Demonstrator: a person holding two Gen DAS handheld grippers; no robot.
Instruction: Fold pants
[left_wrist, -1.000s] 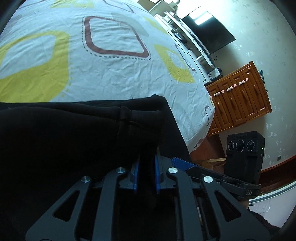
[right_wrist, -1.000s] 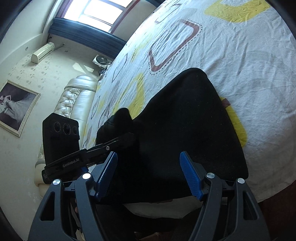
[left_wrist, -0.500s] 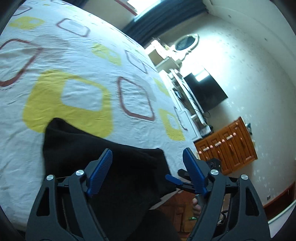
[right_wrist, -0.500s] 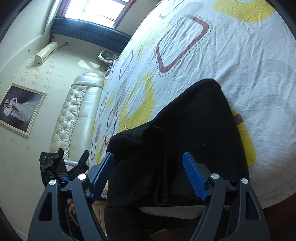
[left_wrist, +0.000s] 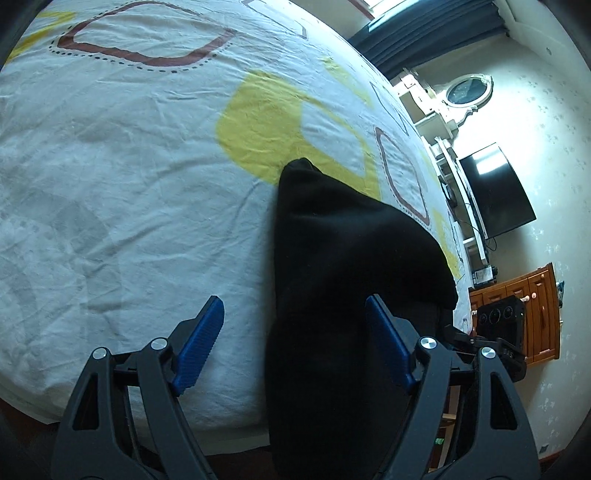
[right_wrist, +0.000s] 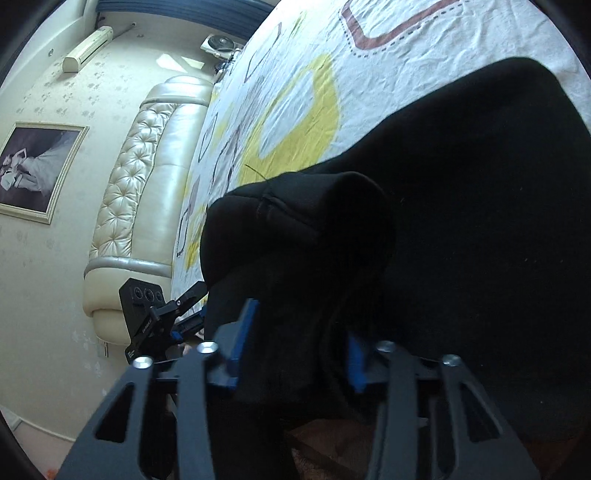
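- Black cloth: the pants lie folded at the lower right of the left wrist view, on a bed with a white sheet printed in yellow and brown shapes; part of the cloth hangs past the near edge.
- The left gripper has just spread its jaws. They hold nothing: one blue pad sits over bare sheet, the other beside the fold's near edge, and the cloth passes between them without contact.
- The right gripper, low in its own view, has just been closing and now pinches a thick bunch of pants; both blue pads are partly buried in the fabric.
- Risk: the pinch looks to have gathered several layers, so a pull could drag the whole stack and undo the fold.
- Risk: the hanging part may slide off the bed if the right side lifts while the left is empty.
- Risk: black on black hides the edges, so the left jaws may close on the wrong layer.
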